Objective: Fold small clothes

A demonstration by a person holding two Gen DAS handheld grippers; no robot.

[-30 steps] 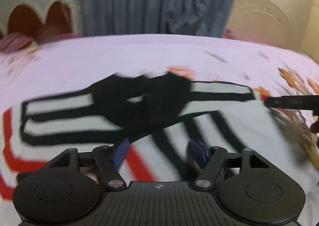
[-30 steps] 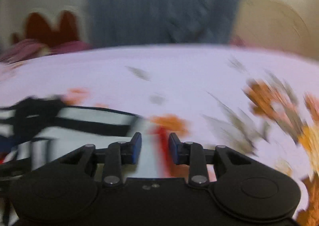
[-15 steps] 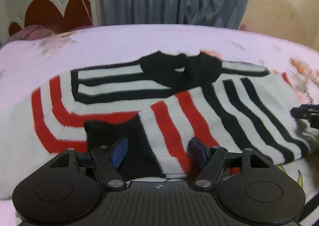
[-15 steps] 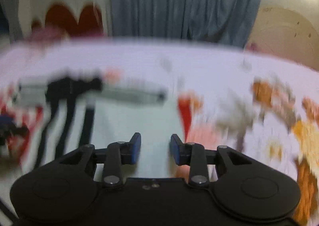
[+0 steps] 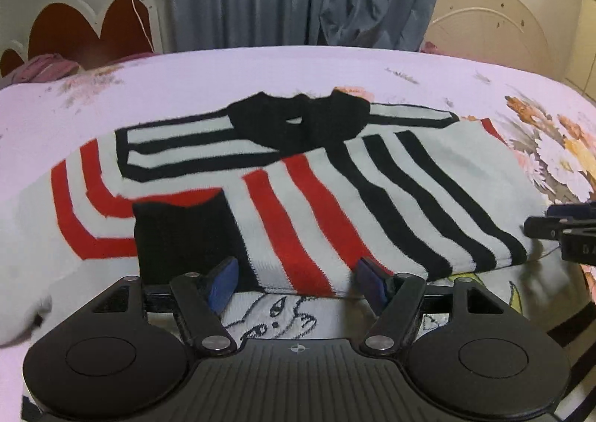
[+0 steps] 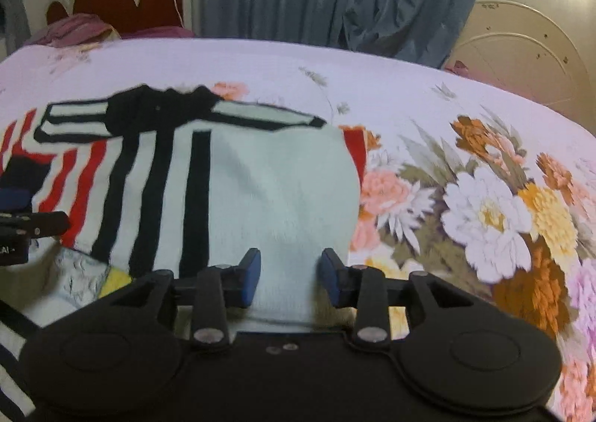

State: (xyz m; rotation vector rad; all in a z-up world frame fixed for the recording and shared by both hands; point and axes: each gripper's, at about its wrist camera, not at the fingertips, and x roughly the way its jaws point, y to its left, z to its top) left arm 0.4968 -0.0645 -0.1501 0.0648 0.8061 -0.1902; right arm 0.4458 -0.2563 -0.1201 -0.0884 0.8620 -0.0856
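Clearly the striped knit sweater (image 5: pixel 298 198) is soft, light and floppy; both the left gripper (image 5: pixel 296 282) and right gripper (image 6: pixel 288 274) gape wide, holding nothing, so pinch its near hem.

Legible markings: almost none.
Left gripper (image 6: pixel 15 232), seen at the right-wrist view's left edge, carries small white letters, roughly "LAI"; cut off by the frame. No other text, brand or number readable.
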